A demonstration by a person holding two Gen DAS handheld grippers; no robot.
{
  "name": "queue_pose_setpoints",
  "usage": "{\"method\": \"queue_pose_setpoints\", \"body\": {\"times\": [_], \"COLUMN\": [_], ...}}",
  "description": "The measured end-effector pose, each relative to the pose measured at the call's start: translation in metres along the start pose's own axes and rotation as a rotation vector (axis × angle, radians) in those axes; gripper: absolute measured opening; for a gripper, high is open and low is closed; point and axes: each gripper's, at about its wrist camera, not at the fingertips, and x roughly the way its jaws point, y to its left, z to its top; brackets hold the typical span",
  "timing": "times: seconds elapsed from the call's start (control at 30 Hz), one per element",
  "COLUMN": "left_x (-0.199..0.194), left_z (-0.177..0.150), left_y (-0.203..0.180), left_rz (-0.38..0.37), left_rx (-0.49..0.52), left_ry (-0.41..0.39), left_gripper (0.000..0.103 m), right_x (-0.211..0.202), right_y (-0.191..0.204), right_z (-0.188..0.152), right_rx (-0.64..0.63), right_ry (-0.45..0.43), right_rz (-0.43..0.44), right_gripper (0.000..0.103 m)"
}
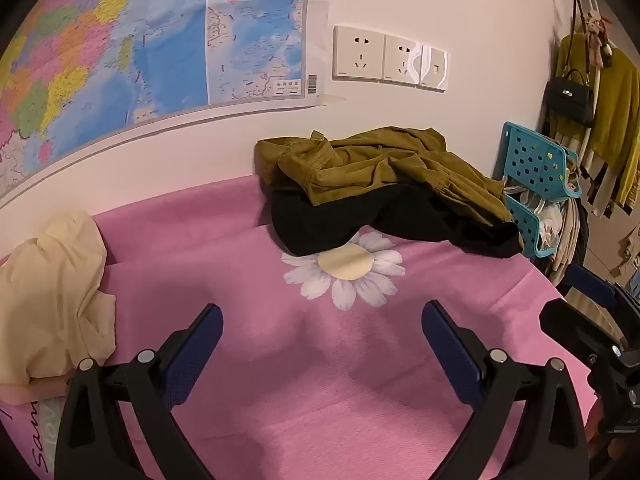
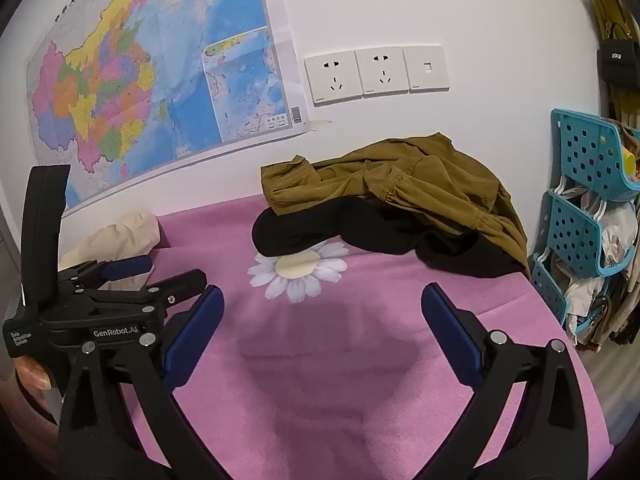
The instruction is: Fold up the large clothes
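Observation:
An olive-green garment (image 1: 384, 168) lies crumpled on top of a black garment (image 1: 380, 220) at the back of the pink cloth (image 1: 280, 360), against the wall. Both show in the right wrist view too, olive (image 2: 400, 184) over black (image 2: 360, 232). A cream garment (image 1: 52, 292) lies bunched at the left edge, also in the right wrist view (image 2: 120, 232). My left gripper (image 1: 322, 320) is open and empty above the pink cloth. My right gripper (image 2: 322, 304) is open and empty beside it; its body shows at the left view's right edge (image 1: 592, 340).
A daisy print (image 1: 346, 268) marks the pink cloth just in front of the pile. A blue perforated rack (image 2: 588, 208) stands at the right. A map (image 2: 140, 80) and wall sockets (image 2: 376, 72) are on the wall behind. Clothes and a bag (image 1: 572, 98) hang far right.

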Motion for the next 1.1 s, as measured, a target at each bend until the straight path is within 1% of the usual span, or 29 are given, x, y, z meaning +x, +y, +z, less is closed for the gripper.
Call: {"method": "queue_pose_setpoints", "body": {"times": [0.27, 0.3, 0.33, 0.43, 0.5, 1.1], "left_x": [-0.0018, -0.0024, -0.0015, -0.0019, -0.0012, -0.0021], "left_z": [-0.0001, -0.0004, -0.0015, -0.0017, -0.0004, 0.0026], "left_y": [-0.0057, -0.0073, -0.0041, -0.007, -0.0016, 0.0001], "left_rz": [0.013, 0.013, -0.008, -0.006, -0.014, -0.018], "left_rx": [-0.018, -0.019, -0.01, -0.009, -0.013, -0.015], "left_ry": [-0.009, -0.01, 0.0, -0.002, 0.001, 0.001], "left_gripper": [0.096, 0.096, 0.096, 0.096, 0.096, 0.096], "right_x": [0.0016, 0.0068, 0.0067, 0.0051, 0.0036, 0.002], "right_y": [0.0002, 0.0051, 0.006, 0.0058, 0.0052, 0.0029], "right_z": [0.0009, -0.0019, -0.0021, 0.0008, 0.0016, 0.0018], "right_rx": [0.002, 0.002, 0.0, 0.007, 0.006, 0.009], "right_ry": [0.003, 0.002, 0.001, 0.003, 0.002, 0.002], "right_rz": [0.002, 0.005, 0.004, 0.011, 0.015, 0.021], "right_gripper": [0.097, 0.097, 0.097, 0.097, 0.097, 0.097]}}
